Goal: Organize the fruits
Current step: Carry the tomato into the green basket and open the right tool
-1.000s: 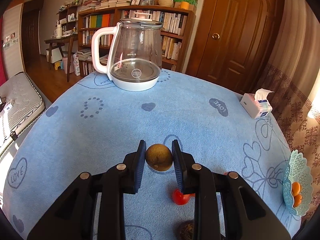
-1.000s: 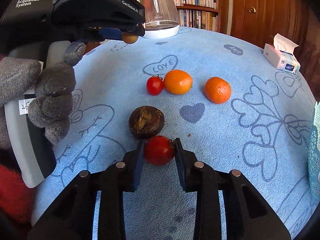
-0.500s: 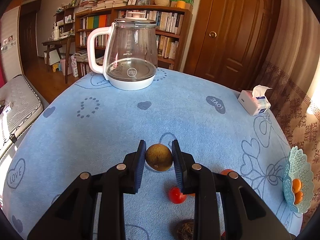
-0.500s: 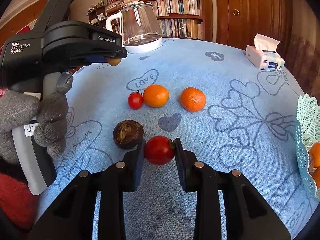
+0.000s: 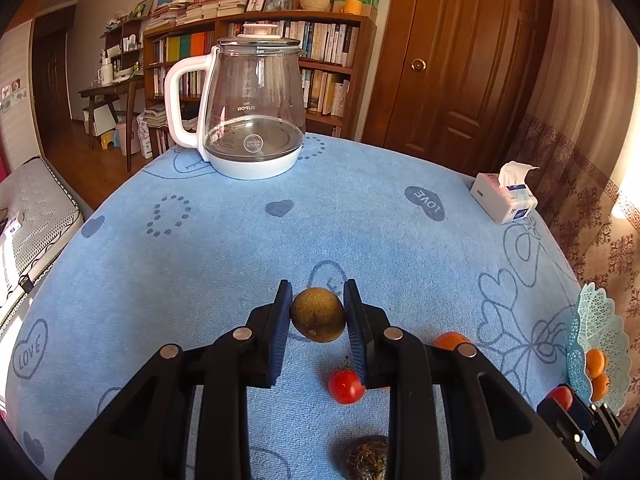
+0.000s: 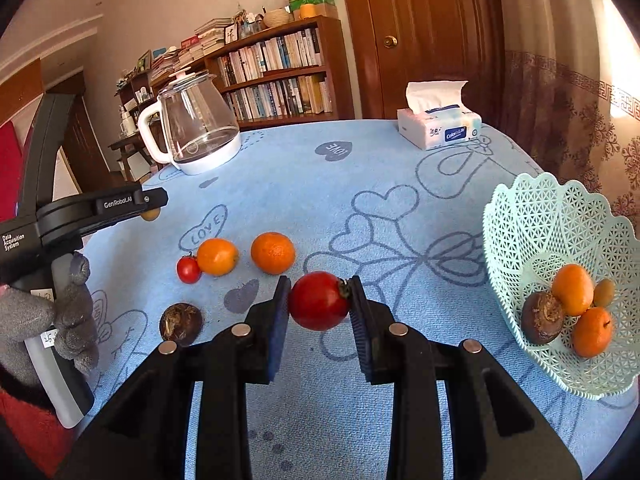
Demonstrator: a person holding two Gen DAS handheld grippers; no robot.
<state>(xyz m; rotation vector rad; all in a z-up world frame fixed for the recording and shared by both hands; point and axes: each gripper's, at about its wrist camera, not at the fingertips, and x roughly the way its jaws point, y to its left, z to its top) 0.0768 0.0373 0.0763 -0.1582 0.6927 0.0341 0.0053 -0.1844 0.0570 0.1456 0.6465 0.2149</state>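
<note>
Right claw point(image 6: 319, 302) is pinching a red tomato point(image 6: 319, 301) between its pads, carrying it clear above the blue surface point(image 6: 360, 208). Left claw point(image 5: 318, 316) is gripping a brownish-green round fruit point(image 5: 318, 315), also off the surface. Relative to the right claw, the mint lattice basket point(image 6: 560, 240) is lying to its right, already holding oranges and a dark fruit; the right hand is judged nearer to it. Two oranges point(image 6: 273, 253), a small tomato point(image 6: 188, 269) and a dark brown fruit point(image 6: 181, 323) are waiting loose to the left.
</note>
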